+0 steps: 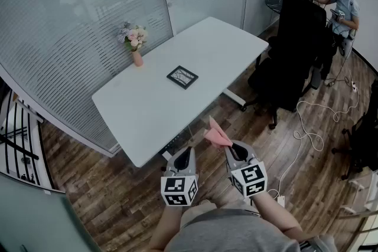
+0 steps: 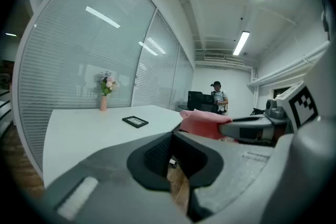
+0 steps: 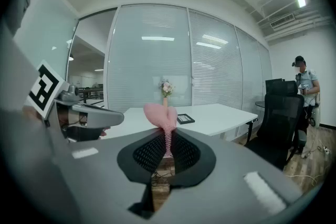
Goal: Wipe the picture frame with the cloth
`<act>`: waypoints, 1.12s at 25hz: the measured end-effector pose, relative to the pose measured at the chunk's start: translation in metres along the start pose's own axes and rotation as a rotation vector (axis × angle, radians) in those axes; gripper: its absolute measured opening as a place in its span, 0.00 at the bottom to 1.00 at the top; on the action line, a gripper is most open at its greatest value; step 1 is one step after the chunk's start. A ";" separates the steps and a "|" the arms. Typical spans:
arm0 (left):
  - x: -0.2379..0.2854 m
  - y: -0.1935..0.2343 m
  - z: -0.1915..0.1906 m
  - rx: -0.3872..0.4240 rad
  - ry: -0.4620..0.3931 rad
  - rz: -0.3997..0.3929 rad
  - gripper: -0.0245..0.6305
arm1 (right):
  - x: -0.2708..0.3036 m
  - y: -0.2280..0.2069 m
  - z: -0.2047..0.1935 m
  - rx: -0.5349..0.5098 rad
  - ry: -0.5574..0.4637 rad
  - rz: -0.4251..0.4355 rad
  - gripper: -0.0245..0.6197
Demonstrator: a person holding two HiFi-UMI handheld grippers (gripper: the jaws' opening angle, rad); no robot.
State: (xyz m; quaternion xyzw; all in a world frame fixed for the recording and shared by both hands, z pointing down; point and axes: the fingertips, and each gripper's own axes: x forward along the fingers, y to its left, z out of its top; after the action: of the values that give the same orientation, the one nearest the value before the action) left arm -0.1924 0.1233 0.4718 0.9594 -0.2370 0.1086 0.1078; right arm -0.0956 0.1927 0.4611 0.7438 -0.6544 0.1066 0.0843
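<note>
The black picture frame [image 1: 182, 77] lies flat in the middle of the white table [image 1: 147, 109]; it also shows in the left gripper view [image 2: 135, 121] and the right gripper view [image 3: 185, 118]. Both grippers hover over the wooden floor, off the table's near end. My right gripper [image 1: 235, 148] [image 3: 168, 147] is shut on a pink cloth [image 1: 217, 134] [image 3: 161, 115], which sticks up beyond its jaws. My left gripper [image 1: 184, 154] [image 2: 170, 150] is beside it, jaws shut with nothing between them. The cloth [image 2: 202, 123] appears to its right.
A pink vase of flowers [image 1: 135, 44] stands at the table's far left edge by the glass wall. Black office chairs [image 1: 289, 68] crowd the table's right side. Cables [image 1: 307, 127] trail on the floor. A person [image 1: 344, 6] stands at the back right.
</note>
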 end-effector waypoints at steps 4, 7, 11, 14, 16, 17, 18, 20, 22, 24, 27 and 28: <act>-0.013 0.000 -0.001 0.005 -0.013 0.003 0.04 | -0.009 0.009 -0.002 -0.013 -0.009 -0.001 0.06; -0.021 0.004 -0.002 -0.001 -0.018 0.002 0.04 | -0.011 0.018 -0.003 -0.011 -0.017 -0.002 0.06; -0.025 0.010 -0.001 -0.004 -0.023 -0.008 0.04 | -0.008 0.026 0.001 -0.010 -0.028 -0.007 0.06; -0.028 0.015 -0.001 -0.001 -0.021 -0.017 0.04 | -0.005 0.031 0.004 -0.009 -0.034 -0.012 0.06; -0.029 0.019 -0.002 0.005 -0.017 -0.022 0.04 | -0.001 0.036 0.005 -0.008 -0.034 -0.012 0.06; -0.029 0.022 -0.003 0.004 -0.016 -0.023 0.04 | 0.000 0.038 0.004 -0.005 -0.033 -0.011 0.06; -0.029 0.023 -0.004 0.002 -0.014 -0.024 0.04 | 0.001 0.039 0.003 0.000 -0.031 -0.011 0.06; -0.030 0.026 -0.005 -0.007 -0.011 -0.025 0.04 | 0.002 0.041 0.002 0.017 -0.035 -0.012 0.06; -0.030 0.029 -0.005 -0.014 -0.010 -0.024 0.04 | 0.003 0.042 0.004 0.047 -0.048 -0.009 0.06; -0.029 0.032 -0.005 -0.018 -0.008 -0.022 0.04 | 0.006 0.041 0.008 0.074 -0.061 -0.002 0.06; -0.024 0.037 -0.006 -0.026 0.003 -0.019 0.04 | 0.011 0.037 0.013 0.080 -0.062 0.007 0.06; -0.022 0.038 -0.006 -0.029 0.006 -0.017 0.04 | 0.013 0.036 0.014 0.082 -0.061 0.012 0.06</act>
State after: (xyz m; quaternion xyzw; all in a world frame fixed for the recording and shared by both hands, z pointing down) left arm -0.2306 0.1015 0.4776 0.9593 -0.2302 0.1073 0.1233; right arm -0.1294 0.1721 0.4510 0.7455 -0.6564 0.1111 0.0328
